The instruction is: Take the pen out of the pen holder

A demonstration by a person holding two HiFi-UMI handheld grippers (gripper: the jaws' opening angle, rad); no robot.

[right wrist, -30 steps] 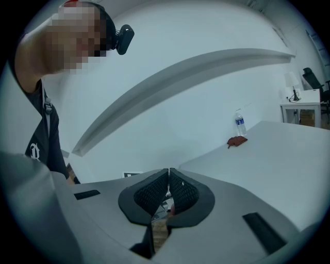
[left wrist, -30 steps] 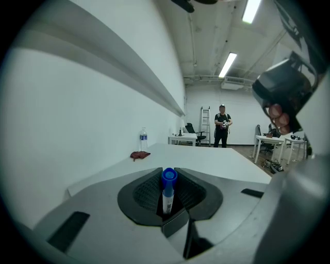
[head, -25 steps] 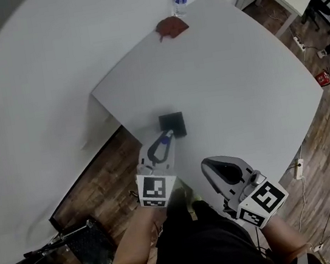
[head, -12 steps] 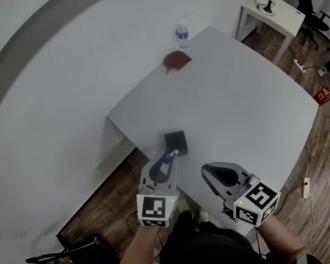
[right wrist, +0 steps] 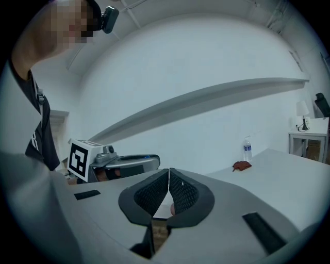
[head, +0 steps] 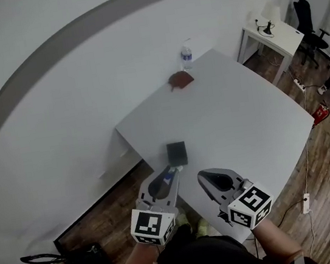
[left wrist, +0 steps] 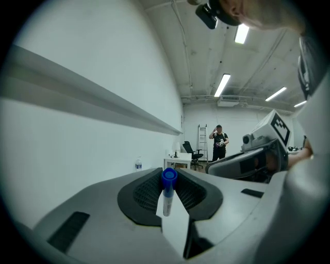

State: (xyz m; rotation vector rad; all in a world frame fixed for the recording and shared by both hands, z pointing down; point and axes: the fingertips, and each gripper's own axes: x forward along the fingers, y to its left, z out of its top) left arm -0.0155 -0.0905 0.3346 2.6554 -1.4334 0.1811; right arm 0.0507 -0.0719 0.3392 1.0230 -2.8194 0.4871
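The black square pen holder (head: 177,153) stands near the front left edge of the white table (head: 242,110). My left gripper (head: 171,173) hovers just in front of it, shut on a pen with a blue cap (head: 169,172). In the left gripper view the pen (left wrist: 168,192) stands upright between the pads, its blue cap on top, clear of the holder. My right gripper (head: 203,177) hangs beside the left one over the table's front edge. Its pads (right wrist: 177,192) meet with nothing between them.
A water bottle (head: 186,57) and a red-brown object (head: 180,80) sit at the table's far corner. A small white table with a lamp (head: 273,35) and an office chair (head: 307,21) stand at the right. A person (left wrist: 219,142) stands far off by a ladder.
My left gripper has risen with the pen and drawn back from the holder. The right gripper has lifted a little, still shut.
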